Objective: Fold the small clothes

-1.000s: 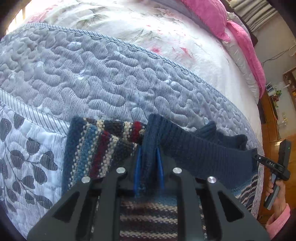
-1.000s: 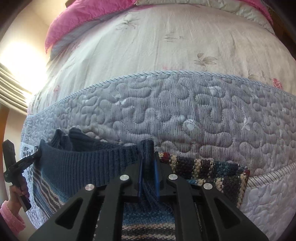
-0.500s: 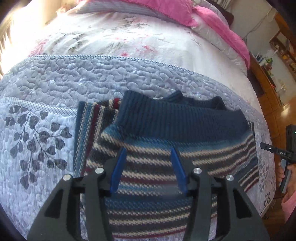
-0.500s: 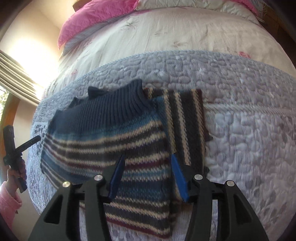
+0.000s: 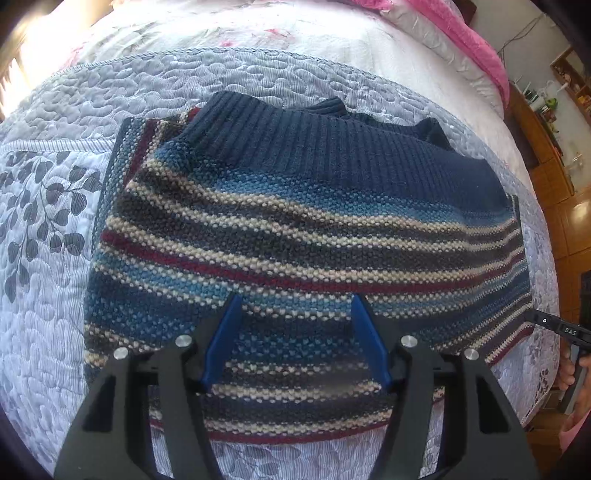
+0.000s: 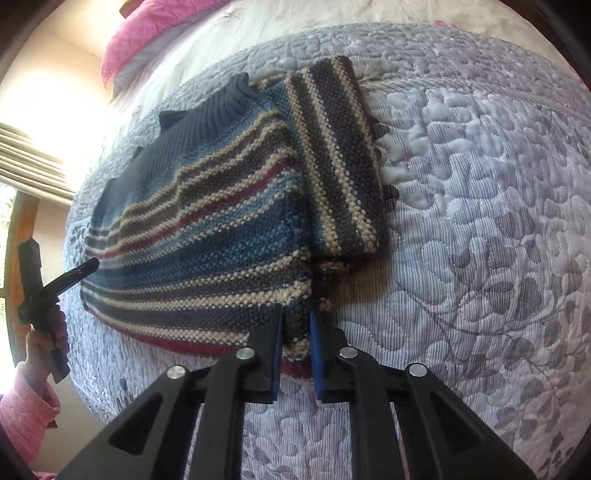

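A knitted sweater (image 5: 295, 229) with navy, blue, cream and red stripes and a ribbed navy collar lies flat on the quilt. One striped sleeve (image 6: 343, 166) is folded down along its side. My left gripper (image 5: 295, 301) hovers open over the sweater's lower part, with nothing between its blue fingers (image 5: 221, 332). In the right wrist view my right gripper (image 6: 295, 315) is shut on the sweater's (image 6: 207, 229) lower hem corner, just below the folded sleeve. The left gripper (image 6: 55, 286) shows there in a hand by the sweater's left edge.
The sweater rests on a grey-blue quilted bedspread (image 5: 55, 295) with a leaf print. Behind it lie a floral duvet (image 5: 184, 29) and a pink blanket (image 5: 472, 37). Wooden furniture (image 5: 554, 155) stands to the right of the bed, and a bright window (image 6: 29, 155) to the left.
Both grippers let go of the navy collar edge, opened and drew back toward the hem. The sweater now lies flat. My right gripper has since shut on the hem corner.
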`<act>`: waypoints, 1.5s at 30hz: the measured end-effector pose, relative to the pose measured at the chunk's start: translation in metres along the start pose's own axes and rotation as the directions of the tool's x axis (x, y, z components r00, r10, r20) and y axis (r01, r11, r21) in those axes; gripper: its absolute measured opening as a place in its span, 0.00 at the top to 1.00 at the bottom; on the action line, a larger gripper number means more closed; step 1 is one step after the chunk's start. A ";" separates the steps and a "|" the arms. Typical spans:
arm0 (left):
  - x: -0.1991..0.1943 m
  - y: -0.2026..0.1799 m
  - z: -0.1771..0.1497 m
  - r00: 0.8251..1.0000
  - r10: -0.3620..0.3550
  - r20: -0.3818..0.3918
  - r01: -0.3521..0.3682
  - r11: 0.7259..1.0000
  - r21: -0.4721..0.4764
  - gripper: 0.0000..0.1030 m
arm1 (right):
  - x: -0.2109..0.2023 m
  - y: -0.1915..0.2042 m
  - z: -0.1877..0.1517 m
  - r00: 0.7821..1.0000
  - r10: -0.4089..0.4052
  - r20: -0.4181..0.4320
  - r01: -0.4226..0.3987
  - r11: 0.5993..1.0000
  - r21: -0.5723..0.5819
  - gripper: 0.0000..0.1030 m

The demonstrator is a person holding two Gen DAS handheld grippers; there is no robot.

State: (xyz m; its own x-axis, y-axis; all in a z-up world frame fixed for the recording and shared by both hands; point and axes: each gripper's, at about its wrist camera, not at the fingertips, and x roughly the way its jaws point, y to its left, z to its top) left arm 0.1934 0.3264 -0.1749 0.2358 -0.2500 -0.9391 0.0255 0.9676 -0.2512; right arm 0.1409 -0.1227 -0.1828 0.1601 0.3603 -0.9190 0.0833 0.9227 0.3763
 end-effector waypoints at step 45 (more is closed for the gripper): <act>0.029 -0.022 0.036 0.999 0.038 0.008 -0.038 0.999 0.009 0.30 | 0.033 0.026 0.110 0.987 -0.141 0.071 0.147 0.986 -0.075 0.75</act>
State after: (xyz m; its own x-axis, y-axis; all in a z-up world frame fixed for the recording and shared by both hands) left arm 0.2348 0.2993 -0.1886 0.2444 -0.2131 -0.9460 0.0258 0.9766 -0.2134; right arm 0.2562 -0.1016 -0.1901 0.2158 0.2156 -0.9523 0.0316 0.9733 0.2276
